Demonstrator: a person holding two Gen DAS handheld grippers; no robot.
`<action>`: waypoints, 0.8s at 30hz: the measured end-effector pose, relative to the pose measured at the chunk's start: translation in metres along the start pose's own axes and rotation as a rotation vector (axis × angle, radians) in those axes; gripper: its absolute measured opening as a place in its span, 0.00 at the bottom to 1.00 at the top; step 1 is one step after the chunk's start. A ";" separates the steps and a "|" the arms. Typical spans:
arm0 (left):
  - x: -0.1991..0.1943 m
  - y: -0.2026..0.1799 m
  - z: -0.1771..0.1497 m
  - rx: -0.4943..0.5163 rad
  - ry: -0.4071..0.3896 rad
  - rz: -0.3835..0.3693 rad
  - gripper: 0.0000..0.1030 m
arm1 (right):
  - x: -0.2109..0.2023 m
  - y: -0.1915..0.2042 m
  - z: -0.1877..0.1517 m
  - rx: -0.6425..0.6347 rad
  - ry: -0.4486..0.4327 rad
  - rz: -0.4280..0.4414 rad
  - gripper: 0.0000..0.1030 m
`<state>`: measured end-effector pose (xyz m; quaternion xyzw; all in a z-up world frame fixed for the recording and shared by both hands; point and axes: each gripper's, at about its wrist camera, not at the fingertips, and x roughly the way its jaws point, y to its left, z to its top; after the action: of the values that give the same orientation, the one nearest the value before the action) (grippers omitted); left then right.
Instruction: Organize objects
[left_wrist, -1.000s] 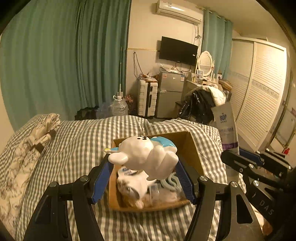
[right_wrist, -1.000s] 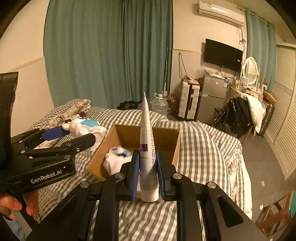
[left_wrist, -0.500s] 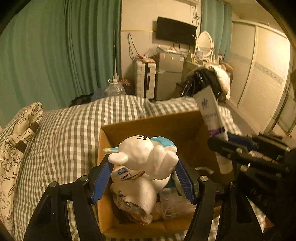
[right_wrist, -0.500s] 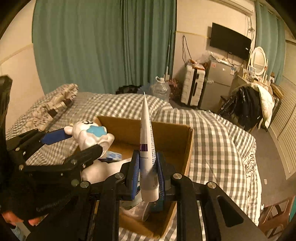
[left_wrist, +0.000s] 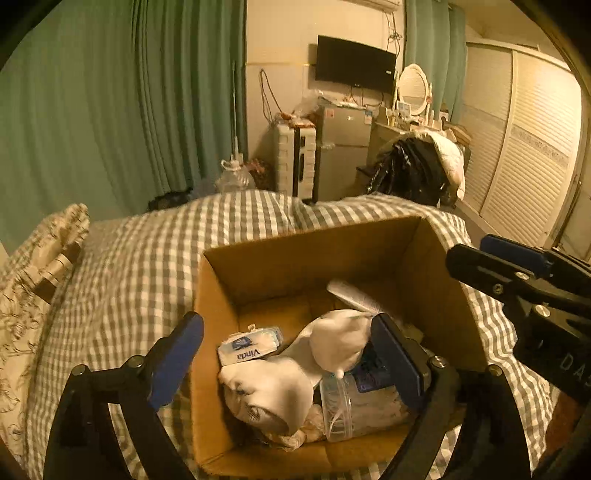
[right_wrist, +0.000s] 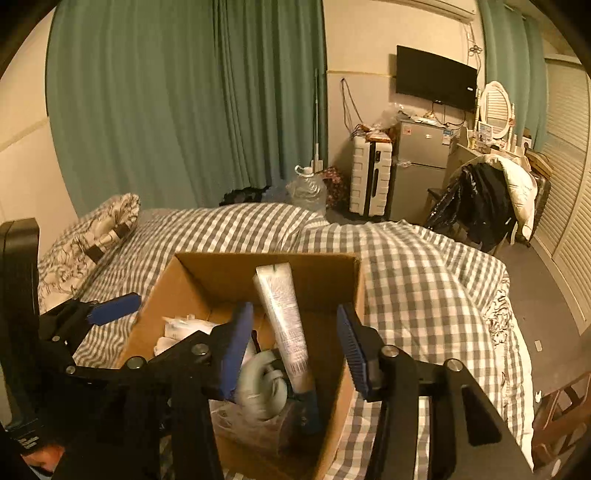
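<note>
A cardboard box sits on the checked bed; it also shows in the right wrist view. My left gripper is open above the box. The white toy figure lies in the box among a white plush, a Vinda tissue pack and a clear container. My right gripper is open over the box. The white tube leans inside the box, free of the pads; it also shows in the left wrist view.
The checked bedspread surrounds the box. A patterned pillow lies at the left. A suitcase, fridge and a chair with clothes stand beyond the bed. A louvred wardrobe is at the right.
Both grippers opened over the box. The white toy figure dropped from my left gripper into the box. The tube left my right gripper and now leans inside the box.
</note>
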<state>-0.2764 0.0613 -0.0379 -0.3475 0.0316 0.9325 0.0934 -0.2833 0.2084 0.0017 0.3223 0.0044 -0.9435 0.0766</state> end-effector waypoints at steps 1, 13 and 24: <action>-0.004 0.000 0.001 0.001 -0.004 0.003 0.93 | -0.005 0.000 0.001 -0.002 -0.003 -0.006 0.46; -0.132 0.005 0.027 -0.053 -0.184 0.038 1.00 | -0.122 -0.003 0.016 0.029 -0.121 -0.080 0.87; -0.238 0.019 -0.017 -0.067 -0.358 0.124 1.00 | -0.232 0.008 -0.027 0.105 -0.270 -0.128 1.00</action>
<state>-0.0925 0.0038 0.1046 -0.1763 0.0047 0.9839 0.0283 -0.0840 0.2346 0.1220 0.1952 -0.0346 -0.9801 -0.0005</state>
